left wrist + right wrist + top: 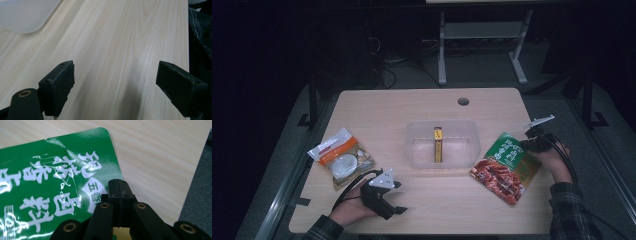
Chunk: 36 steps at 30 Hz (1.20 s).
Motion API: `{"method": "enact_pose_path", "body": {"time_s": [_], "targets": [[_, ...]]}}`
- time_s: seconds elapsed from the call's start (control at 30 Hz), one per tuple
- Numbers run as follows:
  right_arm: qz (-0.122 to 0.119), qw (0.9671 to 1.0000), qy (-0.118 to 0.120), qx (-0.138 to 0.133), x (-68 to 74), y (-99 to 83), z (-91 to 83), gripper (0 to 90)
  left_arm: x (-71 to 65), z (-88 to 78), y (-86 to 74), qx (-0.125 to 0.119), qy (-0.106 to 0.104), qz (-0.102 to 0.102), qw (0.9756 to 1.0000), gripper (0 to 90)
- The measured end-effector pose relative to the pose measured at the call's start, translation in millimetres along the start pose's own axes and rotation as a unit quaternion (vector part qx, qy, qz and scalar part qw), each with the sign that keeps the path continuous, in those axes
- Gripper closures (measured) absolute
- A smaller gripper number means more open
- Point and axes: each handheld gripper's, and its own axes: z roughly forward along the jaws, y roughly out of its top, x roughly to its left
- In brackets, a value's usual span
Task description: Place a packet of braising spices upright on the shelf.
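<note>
- Green foil, printed with white characters and a picture of red meat: the green pouch (506, 166) lies flat near the right edge of the worktop (427, 107), just right of the clear tub (442, 143).
- My right gripper (118, 187) has its jaws pressed together at the pouch's edge. In the right gripper view their tips sit at the pouch's margin, but whether foil is pinched between them I cannot tell.
- From the high view, my right gripper (536, 142) is at the pouch's far right corner, by the right edge of the worktop.
- My left gripper (113, 82) rests near the front edge of the worktop, left of centre, jaws spread wide with bare wood between them.
- From above, my left gripper (384, 197) sits just in front of the white-and-orange packet (341, 157), which lies by the left edge.
- The clear tub stands at the middle of the worktop and holds a slim yellow box (438, 144), lying lengthwise.
- A round cable hole (463, 101) sits near the far edge.
</note>
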Motion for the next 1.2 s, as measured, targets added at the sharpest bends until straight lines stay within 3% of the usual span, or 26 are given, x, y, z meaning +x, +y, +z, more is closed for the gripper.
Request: {"method": "enact_pose_path", "body": {"time_s": [0.2, 0.7, 0.87, 1.1, 1.2], "targets": [[-0.008, 0.9999, 0.010, 0.002, 10.3, -22.0, -15.6, 90.0, -1.3, 1.8, 1.9, 0.000, -0.003, 0.003, 1.0000, 14.7], [-0.039, 0.9988, 0.027, 0.016, 37.9, -47.6, -37.4, 90.0, -1.6, 0.8, 2.5, 0.001, -0.003, 0.010, 0.9999, 14.6], [-0.067, 0.9963, 0.046, 0.026, 57.2, -54.1, -45.2, 90.0, -2.0, 0.0, 2.1, -0.006, -0.001, 0.008, 1.0000, 14.6], [-0.083, 0.9938, 0.070, 0.026, 74.7, -59.1, -50.0, 90.0, -2.0, 0.1, 2.3, -0.006, -0.002, 0.009, 0.9999, 14.7], [-0.107, 0.9906, 0.080, 0.027, 87.2, -59.7, -51.8, 90.0, -1.8, 0.4, 2.3, -0.005, -0.001, 0.009, 0.9999, 14.6]]}}
